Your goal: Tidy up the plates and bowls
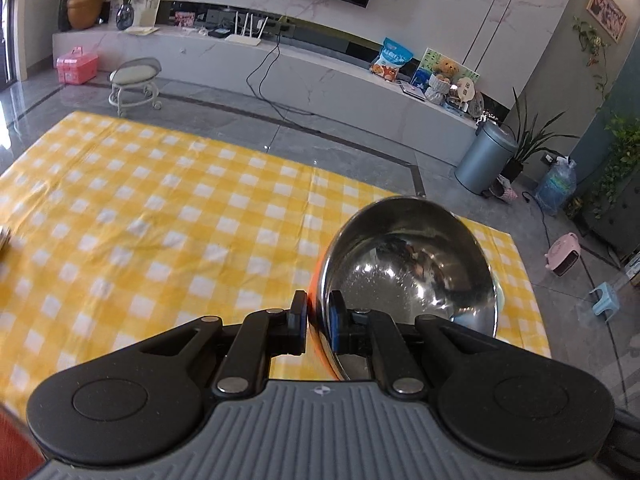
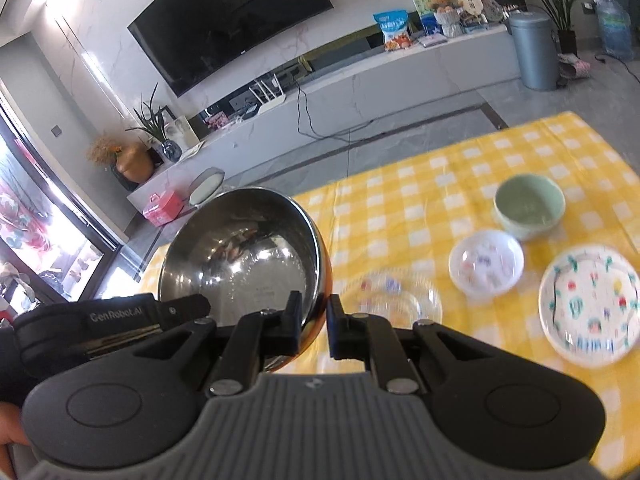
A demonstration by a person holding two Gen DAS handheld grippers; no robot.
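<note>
Glossy steel bowl (image 1: 408, 264), checked cloth (image 1: 160, 208)

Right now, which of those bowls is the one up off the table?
The big steel bowl, clamped at its rim by both the left gripper and right gripper. The green bowl and small white bowl sit on the yellow checked cloth.

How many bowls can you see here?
3: steel bowl gripped at its rim, green bowl far on the cloth, small white bowl just before it. Others may be hidden.

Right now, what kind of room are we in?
Most likely a home living room: a wall-mounted television above a long low marble media cabinet, with houseplants and a teddy bear around.
</note>
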